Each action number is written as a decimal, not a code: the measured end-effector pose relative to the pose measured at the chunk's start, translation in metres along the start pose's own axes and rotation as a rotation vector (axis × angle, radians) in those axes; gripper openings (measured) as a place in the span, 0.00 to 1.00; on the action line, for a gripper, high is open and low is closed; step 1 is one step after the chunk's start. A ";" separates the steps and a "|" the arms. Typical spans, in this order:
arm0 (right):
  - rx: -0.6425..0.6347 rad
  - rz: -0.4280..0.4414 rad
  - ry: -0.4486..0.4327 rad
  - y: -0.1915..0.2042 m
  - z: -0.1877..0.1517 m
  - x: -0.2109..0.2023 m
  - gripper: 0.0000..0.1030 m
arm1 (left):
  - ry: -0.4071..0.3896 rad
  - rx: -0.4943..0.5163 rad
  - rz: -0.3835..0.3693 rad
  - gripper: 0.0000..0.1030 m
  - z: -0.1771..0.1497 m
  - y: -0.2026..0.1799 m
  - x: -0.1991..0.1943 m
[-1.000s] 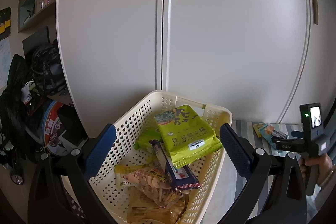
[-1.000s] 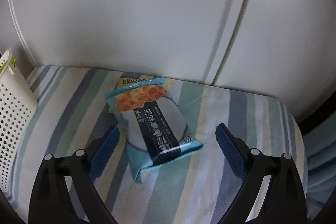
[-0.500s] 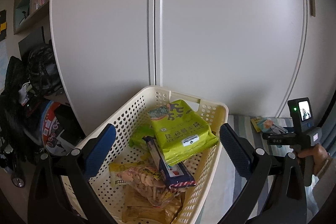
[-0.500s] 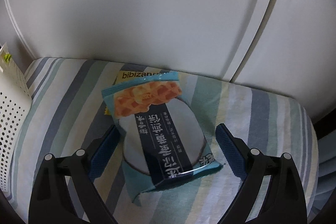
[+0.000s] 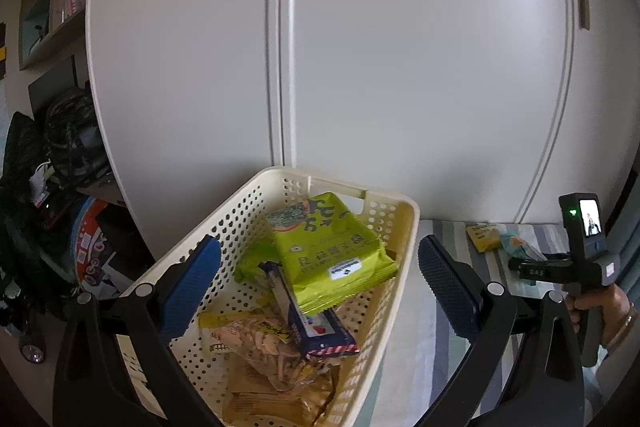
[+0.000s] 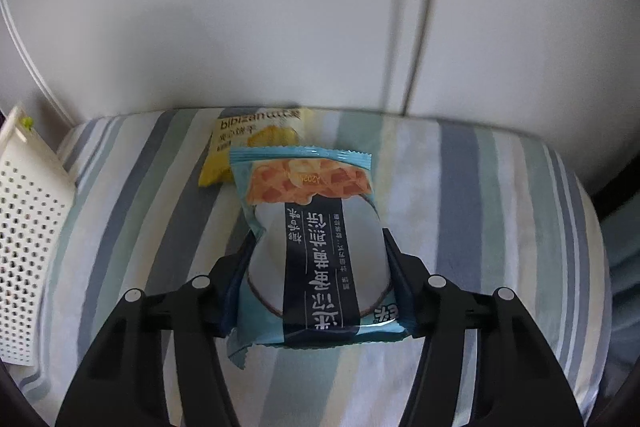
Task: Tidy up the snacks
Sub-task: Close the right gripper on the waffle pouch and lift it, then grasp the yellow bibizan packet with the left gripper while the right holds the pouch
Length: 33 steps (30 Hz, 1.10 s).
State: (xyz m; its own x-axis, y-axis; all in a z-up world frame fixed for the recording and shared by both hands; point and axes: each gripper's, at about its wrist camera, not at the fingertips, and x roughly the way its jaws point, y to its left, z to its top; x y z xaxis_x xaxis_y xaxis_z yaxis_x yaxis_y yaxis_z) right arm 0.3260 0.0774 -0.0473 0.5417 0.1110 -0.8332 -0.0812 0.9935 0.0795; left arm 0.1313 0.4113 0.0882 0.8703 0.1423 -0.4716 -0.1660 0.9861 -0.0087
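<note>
A teal waffle packet (image 6: pixel 316 247) lies on the striped cloth (image 6: pixel 480 227), and my right gripper (image 6: pixel 318 267) is shut on its sides. Behind it, partly covered, lies a yellow snack packet (image 6: pixel 256 135). In the left wrist view my left gripper (image 5: pixel 320 283) stands open above a cream perforated basket (image 5: pixel 408 227). The basket holds a lime-green packet (image 5: pixel 328 251), a dark blue bar (image 5: pixel 308 319) and several other snacks. The same view shows the right gripper (image 5: pixel 528 263) held by a hand (image 5: pixel 600 311) at the far right.
White cabinet doors (image 5: pixel 360 67) rise right behind the basket and the cloth. Dark bags (image 5: pixel 60 155) and shelves crowd the left side. The basket's side wall (image 6: pixel 28 203) borders the cloth on the left in the right wrist view.
My right gripper moved forward over the teal packet and shut on it. The left gripper stayed open above the basket and drifted slightly.
</note>
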 end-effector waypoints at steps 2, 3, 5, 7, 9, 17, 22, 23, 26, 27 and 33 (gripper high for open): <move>0.033 0.006 -0.009 -0.007 -0.004 -0.008 0.57 | -0.001 0.013 -0.014 0.97 0.000 -0.006 -0.001; 0.046 0.008 -0.014 -0.010 -0.006 -0.014 0.57 | -0.002 0.021 -0.020 0.97 -0.001 -0.009 -0.001; 0.074 0.010 -0.026 -0.015 -0.010 -0.026 0.57 | -0.003 0.044 -0.030 0.97 -0.002 -0.017 -0.002; 0.108 0.009 -0.039 -0.018 -0.018 -0.046 0.57 | 0.002 0.061 -0.040 0.97 -0.004 -0.024 -0.001; 0.149 -0.002 -0.048 -0.023 -0.027 -0.061 0.57 | 0.007 0.086 -0.054 0.97 -0.006 -0.034 0.000; 0.256 -0.058 -0.052 -0.052 -0.044 -0.068 0.57 | 0.050 0.178 -0.139 0.97 -0.021 -0.074 0.000; 0.249 -0.085 -0.065 -0.057 -0.047 -0.064 0.57 | 0.108 0.227 -0.237 0.97 -0.025 -0.105 0.012; 0.247 -0.088 -0.066 -0.058 -0.048 -0.063 0.57 | 0.125 0.253 -0.245 0.97 -0.025 -0.116 0.020; 0.246 -0.086 -0.063 -0.064 -0.049 -0.060 0.57 | 0.182 0.313 -0.265 0.97 -0.025 -0.143 0.047; 0.249 -0.082 -0.060 -0.066 -0.050 -0.058 0.57 | 0.198 0.332 -0.276 0.97 -0.025 -0.153 0.057; 0.283 -0.037 -0.057 -0.072 -0.051 -0.057 0.57 | 0.249 0.426 -0.327 0.97 -0.022 -0.197 0.119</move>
State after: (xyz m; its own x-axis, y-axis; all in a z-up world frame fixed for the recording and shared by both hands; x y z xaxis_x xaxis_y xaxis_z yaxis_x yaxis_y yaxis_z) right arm 0.2590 -0.0015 -0.0336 0.5872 0.0682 -0.8066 0.1712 0.9635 0.2061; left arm 0.2572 0.2321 0.0147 0.7012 -0.1489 -0.6973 0.3388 0.9301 0.1421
